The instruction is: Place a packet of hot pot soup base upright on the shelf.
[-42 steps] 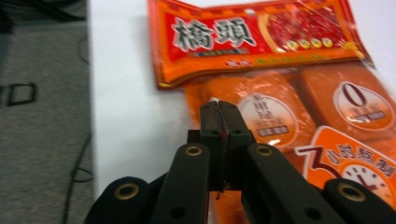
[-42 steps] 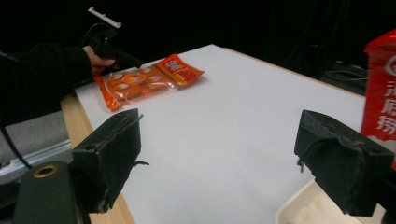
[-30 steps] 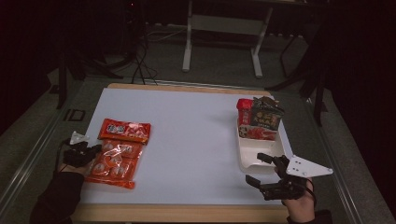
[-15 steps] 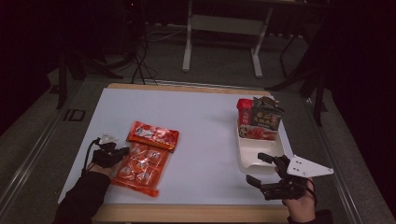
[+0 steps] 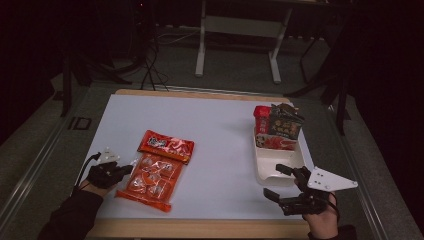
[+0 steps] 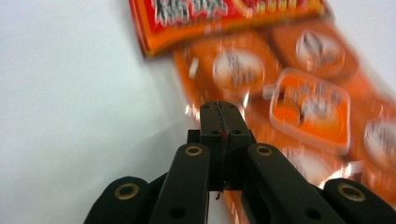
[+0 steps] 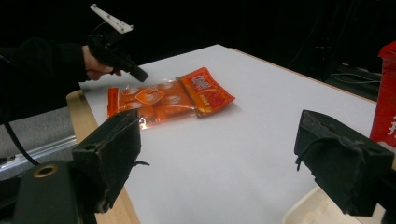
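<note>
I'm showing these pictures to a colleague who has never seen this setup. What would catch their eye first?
The bright orange snack bag on the white table, near its left front, with the left gripper shut on its edge. Next, the white tray at the right side, holding a red and a dark packet upright at its far end. The right gripper hovers open beside the tray's near end.

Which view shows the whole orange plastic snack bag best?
The high view: the orange plastic snack bag lies complete on the white table, with the left gripper shut on its edge. The right gripper view shows it whole but farther off and slanted. The left gripper view shows a blurred close-up of part of it.
</note>
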### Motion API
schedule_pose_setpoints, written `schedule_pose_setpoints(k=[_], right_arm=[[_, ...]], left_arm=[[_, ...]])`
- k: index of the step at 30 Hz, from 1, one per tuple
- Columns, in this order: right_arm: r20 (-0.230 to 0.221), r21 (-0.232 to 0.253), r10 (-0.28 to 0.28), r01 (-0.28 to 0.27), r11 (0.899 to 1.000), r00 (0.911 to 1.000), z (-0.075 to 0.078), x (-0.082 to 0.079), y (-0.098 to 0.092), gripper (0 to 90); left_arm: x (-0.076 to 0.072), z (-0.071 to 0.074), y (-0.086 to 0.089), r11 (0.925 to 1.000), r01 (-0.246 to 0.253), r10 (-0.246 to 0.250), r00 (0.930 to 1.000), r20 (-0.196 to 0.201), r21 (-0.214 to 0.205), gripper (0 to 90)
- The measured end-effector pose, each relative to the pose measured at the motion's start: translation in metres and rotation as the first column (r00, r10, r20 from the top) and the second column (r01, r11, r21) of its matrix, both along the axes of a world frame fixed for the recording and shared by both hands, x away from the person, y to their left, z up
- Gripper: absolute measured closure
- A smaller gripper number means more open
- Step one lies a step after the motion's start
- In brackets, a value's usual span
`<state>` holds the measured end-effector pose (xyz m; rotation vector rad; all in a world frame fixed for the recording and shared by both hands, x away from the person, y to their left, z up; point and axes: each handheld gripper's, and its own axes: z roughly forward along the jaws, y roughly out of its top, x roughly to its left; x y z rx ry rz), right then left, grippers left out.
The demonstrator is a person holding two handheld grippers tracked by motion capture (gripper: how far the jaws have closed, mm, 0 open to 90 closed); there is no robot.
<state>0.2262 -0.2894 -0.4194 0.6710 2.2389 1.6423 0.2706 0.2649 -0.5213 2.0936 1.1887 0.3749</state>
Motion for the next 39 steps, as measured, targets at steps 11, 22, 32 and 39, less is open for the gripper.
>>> schedule_pose_setpoints(k=[11, 22, 32, 39], right_arm=[[-0.006, -0.002, 0.005, -0.005, 1.000, 1.0000, -0.001, 0.002, 0.003, 14.3], [-0.012, -0.004, 0.005, -0.005, 1.000, 0.9999, -0.002, 0.002, 0.002, 14.3], [-0.014, -0.002, 0.008, -0.008, 1.000, 0.9999, -0.002, 0.002, 0.002, 14.3], [-0.009, 0.000, 0.003, -0.003, 1.000, 1.0000, -0.001, 0.002, -0.001, 14.3]], left_arm=[[-0.004, -0.012, -0.006, 0.9997, 0.026, -0.026, 0.9989, -0.040, -0.002, 90.0], [0.004, -0.013, -0.058, 0.9918, 0.121, -0.123, 0.9914, -0.045, -0.041, 90.0], [0.010, -0.012, -0.089, 0.9823, 0.180, -0.182, 0.9827, -0.036, -0.053, 90.0], [0.027, -0.009, -0.081, 0.9936, 0.090, -0.090, 0.9959, 0.013, -0.068, 90.0]])
